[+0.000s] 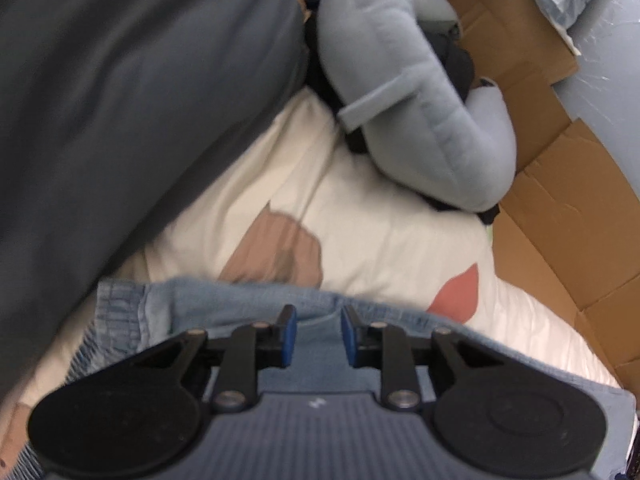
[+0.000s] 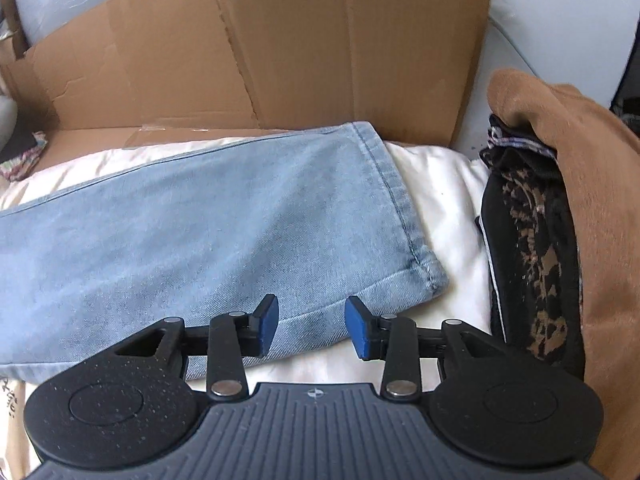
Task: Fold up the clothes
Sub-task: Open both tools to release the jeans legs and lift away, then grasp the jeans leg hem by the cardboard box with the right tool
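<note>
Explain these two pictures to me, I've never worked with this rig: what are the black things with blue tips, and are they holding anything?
Each picture comes from a camera mounted on a hand-held tool, looking forward along its two fingers. The black arms with blue pads are the tongs. The left tongs hover at the waistband end of the light blue jeans; denim sits between the pads, but they do not visibly pinch it. The right tongs stand open over the hem of the jeans' leg, holding nothing. The jeans lie on a white bedcover, with cardboard behind and other clothes piled around, such as a brown garment.
</note>
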`<control>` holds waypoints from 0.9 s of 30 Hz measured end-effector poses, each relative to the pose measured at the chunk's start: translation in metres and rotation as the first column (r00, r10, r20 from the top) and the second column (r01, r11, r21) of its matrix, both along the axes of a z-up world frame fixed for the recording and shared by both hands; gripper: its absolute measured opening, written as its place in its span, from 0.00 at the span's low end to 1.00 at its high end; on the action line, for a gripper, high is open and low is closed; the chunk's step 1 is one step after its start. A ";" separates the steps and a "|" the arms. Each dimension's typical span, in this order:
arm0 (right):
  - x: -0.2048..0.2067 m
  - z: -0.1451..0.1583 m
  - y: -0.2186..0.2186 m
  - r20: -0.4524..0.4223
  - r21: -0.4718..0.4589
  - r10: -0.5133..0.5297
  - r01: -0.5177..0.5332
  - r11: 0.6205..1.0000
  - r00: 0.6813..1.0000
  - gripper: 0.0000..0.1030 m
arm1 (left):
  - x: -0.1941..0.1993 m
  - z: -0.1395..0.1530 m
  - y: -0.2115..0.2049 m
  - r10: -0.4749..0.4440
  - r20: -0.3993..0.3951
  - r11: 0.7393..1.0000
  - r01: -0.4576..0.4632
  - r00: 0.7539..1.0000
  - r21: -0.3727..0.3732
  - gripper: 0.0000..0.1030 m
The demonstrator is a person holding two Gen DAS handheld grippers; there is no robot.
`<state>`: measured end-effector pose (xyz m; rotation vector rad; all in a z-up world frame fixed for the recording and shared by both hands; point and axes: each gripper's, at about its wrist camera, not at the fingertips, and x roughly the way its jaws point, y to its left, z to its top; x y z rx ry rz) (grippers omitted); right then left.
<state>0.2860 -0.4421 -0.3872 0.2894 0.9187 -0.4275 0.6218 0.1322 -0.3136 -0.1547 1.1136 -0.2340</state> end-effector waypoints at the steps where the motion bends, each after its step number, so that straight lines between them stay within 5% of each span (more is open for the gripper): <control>1: -0.001 -0.001 0.000 -0.002 0.004 -0.003 0.003 1.000 1.000 0.42 | -0.005 0.001 0.004 0.002 -0.007 1.000 -0.002 1.000 -0.001 0.25; 7: -0.008 -0.010 0.000 -0.013 0.036 -0.032 0.033 0.999 0.999 0.42 | -0.006 -0.037 0.001 0.016 -0.057 1.000 -0.015 0.998 0.022 0.25; 14: -0.019 -0.021 -0.001 -0.033 0.070 -0.064 0.066 0.995 0.997 0.43 | 0.008 -0.060 0.008 0.055 -0.012 0.996 -0.054 0.998 0.067 0.20; 27: -0.032 -0.030 -0.032 0.079 0.247 -0.260 0.233 0.940 0.962 0.47 | 0.008 -0.050 0.006 0.070 -0.004 0.991 -0.069 0.998 0.119 0.18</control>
